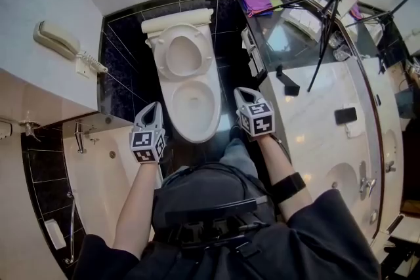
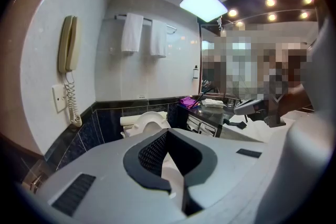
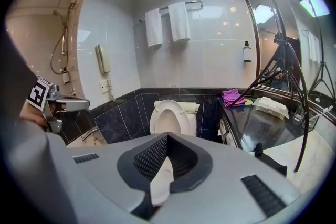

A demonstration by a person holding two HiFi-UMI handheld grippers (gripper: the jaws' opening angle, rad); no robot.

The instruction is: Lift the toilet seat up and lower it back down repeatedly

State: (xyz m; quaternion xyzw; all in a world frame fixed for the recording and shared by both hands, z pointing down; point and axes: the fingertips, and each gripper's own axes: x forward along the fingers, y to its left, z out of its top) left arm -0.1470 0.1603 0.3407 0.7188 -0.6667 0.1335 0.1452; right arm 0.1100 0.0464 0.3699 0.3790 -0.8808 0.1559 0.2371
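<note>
The white toilet [image 1: 192, 105] stands against the dark tiled wall. Its seat [image 1: 184, 56] is raised and leans back on the tank, so the bowl lies uncovered. My left gripper [image 1: 155, 107] hovers by the bowl's left side, shut and empty. At the bowl's right side my right gripper [image 1: 242, 93] is also shut, with nothing in it. Neither touches the toilet. The left gripper view shows the raised seat [image 2: 149, 122] beyond the closed left gripper [image 2: 167, 131]. In the right gripper view the seat [image 3: 169, 115] stands upright past the closed right gripper [image 3: 167, 135].
A wall phone [image 1: 59, 41] hangs at the left, above a bathtub [image 1: 98, 167]. At the right a dark glossy counter [image 1: 289, 42] carries a purple cloth [image 1: 257, 0], and a tripod [image 1: 328, 16] stands over it. Towels [image 3: 168, 23] hang above the toilet.
</note>
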